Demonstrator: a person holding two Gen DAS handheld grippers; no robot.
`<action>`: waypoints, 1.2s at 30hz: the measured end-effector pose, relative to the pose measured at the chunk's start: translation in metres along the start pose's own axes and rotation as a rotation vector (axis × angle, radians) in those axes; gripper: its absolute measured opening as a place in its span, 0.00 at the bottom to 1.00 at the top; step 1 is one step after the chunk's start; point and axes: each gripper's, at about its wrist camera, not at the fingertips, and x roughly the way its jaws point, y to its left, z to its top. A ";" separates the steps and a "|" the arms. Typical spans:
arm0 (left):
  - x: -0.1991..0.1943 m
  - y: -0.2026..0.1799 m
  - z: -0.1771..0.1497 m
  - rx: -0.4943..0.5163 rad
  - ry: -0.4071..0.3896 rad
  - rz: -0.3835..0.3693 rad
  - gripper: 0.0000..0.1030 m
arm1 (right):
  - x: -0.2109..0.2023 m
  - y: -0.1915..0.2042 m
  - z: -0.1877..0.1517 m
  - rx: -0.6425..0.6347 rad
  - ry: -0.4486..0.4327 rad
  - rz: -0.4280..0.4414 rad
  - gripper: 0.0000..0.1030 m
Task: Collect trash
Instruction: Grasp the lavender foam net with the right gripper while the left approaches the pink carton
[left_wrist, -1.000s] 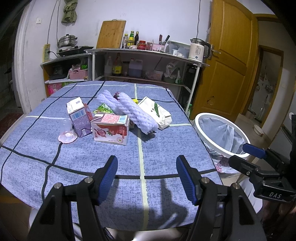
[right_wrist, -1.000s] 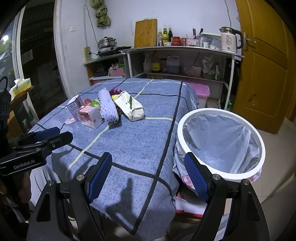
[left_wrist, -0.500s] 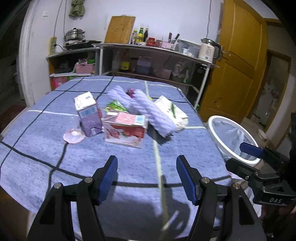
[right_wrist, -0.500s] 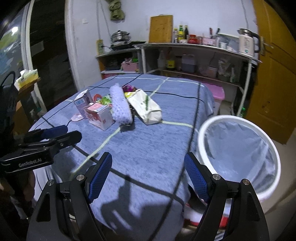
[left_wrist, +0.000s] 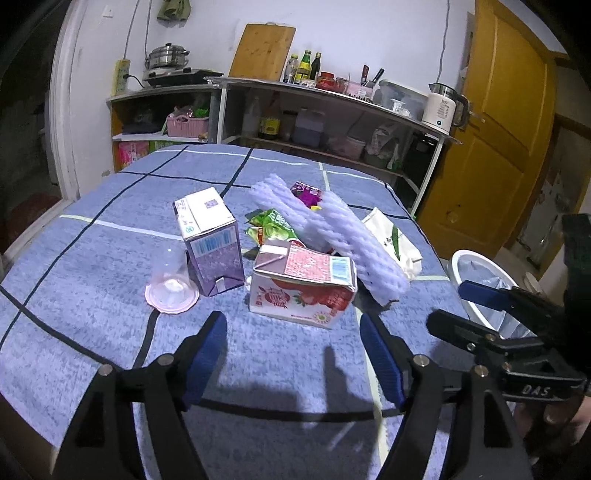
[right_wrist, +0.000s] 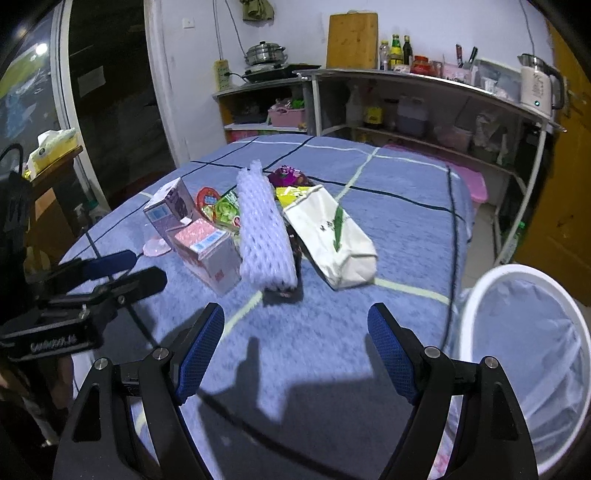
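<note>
- My left hand-held gripper (left_wrist: 291, 347) stood wide open, holding nothing; the strawberry carton (left_wrist: 303, 284) lay at its 12 o'clock, just beyond the fingertips, long axis running 9 to 3 across the jaws
- My right hand-held gripper (right_wrist: 295, 343) was equally agape and empty, the foam sleeve (right_wrist: 265, 236) farther off at its 12 o'clock, so I judged the left nearer
- Only the right view showed the bin (right_wrist: 524, 354) fully, at 3 o'clock beside the bench (right_wrist: 406, 229)

Both wrist views face trash pile (left_wrist: 295, 251) closely.
</note>
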 end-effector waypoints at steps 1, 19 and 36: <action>0.002 0.002 0.001 -0.006 0.004 -0.005 0.76 | 0.003 -0.001 0.003 0.000 0.003 0.005 0.78; 0.015 0.020 0.001 -0.074 0.037 -0.046 0.78 | 0.061 0.006 0.030 -0.020 0.096 0.117 0.24; -0.008 0.022 -0.003 -0.114 0.007 -0.048 0.78 | 0.029 0.018 0.004 0.007 0.111 0.250 0.22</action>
